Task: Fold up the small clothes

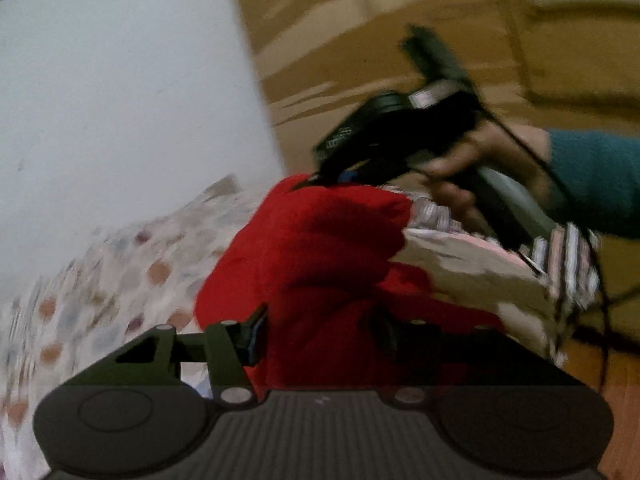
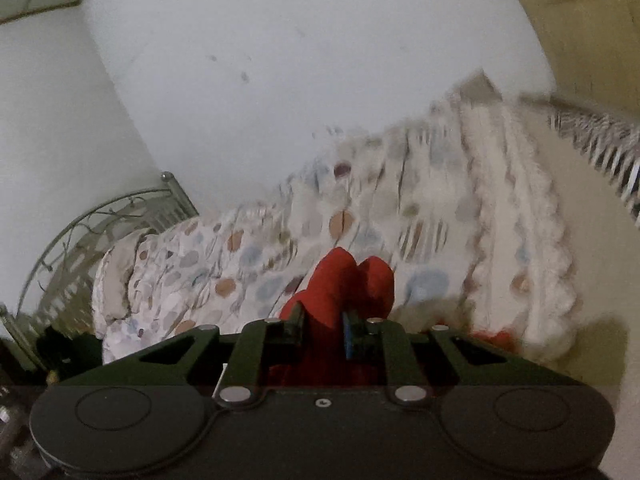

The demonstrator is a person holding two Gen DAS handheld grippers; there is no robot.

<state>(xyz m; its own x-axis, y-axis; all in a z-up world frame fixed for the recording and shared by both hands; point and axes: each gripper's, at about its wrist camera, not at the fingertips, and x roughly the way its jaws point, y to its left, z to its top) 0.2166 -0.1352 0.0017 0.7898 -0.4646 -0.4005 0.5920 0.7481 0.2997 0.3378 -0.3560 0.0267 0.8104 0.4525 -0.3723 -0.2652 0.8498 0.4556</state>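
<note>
A small red garment point(image 1: 320, 264) hangs bunched between my two grippers above the bed. My left gripper point(image 1: 320, 338) is shut on its near part; the cloth covers most of the right finger. My right gripper point(image 1: 320, 178) shows across from it in the left wrist view, held by a hand in a teal sleeve, its tips at the garment's far edge. In the right wrist view my right gripper point(image 2: 322, 330) is shut on a fold of the red garment point(image 2: 348, 280), which sticks out past the fingers.
A spotted white bedspread point(image 2: 280, 248) covers the bed below. A striped cloth point(image 1: 568, 264) and a pale cloth point(image 1: 472, 268) lie at the right. A metal bed frame point(image 2: 80, 236) stands at the left, a white wall point(image 2: 280, 60) behind, wooden furniture point(image 1: 360, 20) beyond.
</note>
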